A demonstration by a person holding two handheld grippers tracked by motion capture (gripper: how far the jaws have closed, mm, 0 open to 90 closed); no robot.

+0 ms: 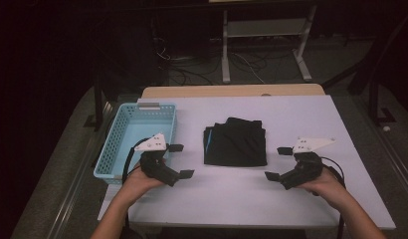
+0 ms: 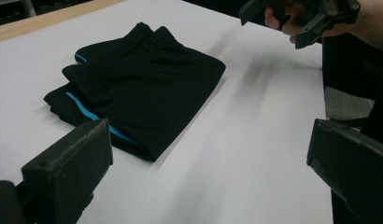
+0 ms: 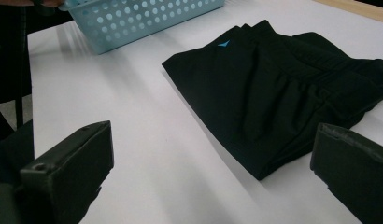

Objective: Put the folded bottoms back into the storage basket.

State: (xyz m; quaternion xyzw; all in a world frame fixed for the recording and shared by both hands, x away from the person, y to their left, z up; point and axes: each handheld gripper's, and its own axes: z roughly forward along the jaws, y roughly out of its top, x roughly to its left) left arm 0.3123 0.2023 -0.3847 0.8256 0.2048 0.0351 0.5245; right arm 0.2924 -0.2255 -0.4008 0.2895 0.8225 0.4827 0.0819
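Observation:
A folded black garment [image 1: 235, 142] with a light-blue stripe lies in the middle of the white table [image 1: 291, 209]. My left gripper [image 1: 181, 161] hovers to its left, open, jaws spread wide with nothing between them. My right gripper [image 1: 277, 163] hovers to its right, open too and empty. In the left gripper view the garment [image 2: 143, 88] lies ahead of my left gripper [image 2: 213, 158], and the right gripper [image 2: 297, 18] shows at the top right. In the right gripper view the garment [image 3: 278, 88] lies ahead of my right gripper [image 3: 213, 163], toward the right.
A light-blue perforated basket [image 1: 108, 154] stands at the table's left edge, close behind my left hand; its wall [image 3: 143, 18] shows in the right gripper view. A wooden edge [image 1: 232, 91] runs along the table's far side. White stand legs and cables lie on the floor beyond.

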